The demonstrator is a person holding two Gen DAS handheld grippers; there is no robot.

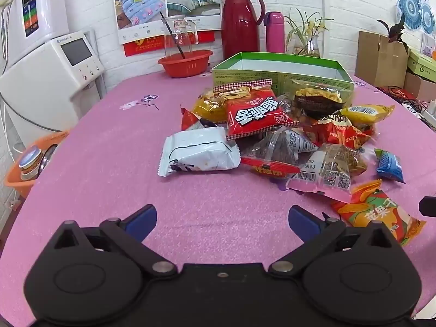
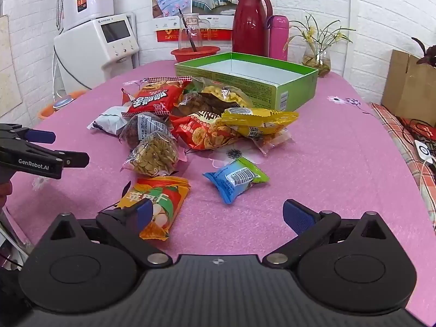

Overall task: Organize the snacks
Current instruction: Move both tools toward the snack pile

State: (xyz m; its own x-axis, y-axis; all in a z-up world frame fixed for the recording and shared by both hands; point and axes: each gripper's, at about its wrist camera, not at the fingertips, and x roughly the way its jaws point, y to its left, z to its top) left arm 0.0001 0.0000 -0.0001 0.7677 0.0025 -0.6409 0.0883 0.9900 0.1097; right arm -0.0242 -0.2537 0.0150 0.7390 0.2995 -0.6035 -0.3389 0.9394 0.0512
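A pile of snack packets lies on the pink tablecloth (image 1: 109,190) in front of an empty green box (image 1: 280,66), which also shows in the right wrist view (image 2: 245,81). Nearest my left gripper (image 1: 222,219) is a white packet (image 1: 199,151); the gripper is open and empty, short of it. My right gripper (image 2: 216,214) is open and empty. An orange packet (image 2: 155,204) lies by its left finger and a blue-green packet (image 2: 235,178) lies just ahead. A red packet (image 2: 156,96) tops the pile. The left gripper shows at the left of the right wrist view (image 2: 68,148).
A red thermos (image 1: 239,21), a pink bottle (image 1: 274,31), a red basin (image 1: 185,62) with a glass jug, and a plant vase (image 1: 310,45) stand behind the box. White appliances (image 1: 46,76) stand left. Cardboard boxes (image 1: 381,57) stand right. An orange basket (image 1: 30,163) hangs off the left edge.
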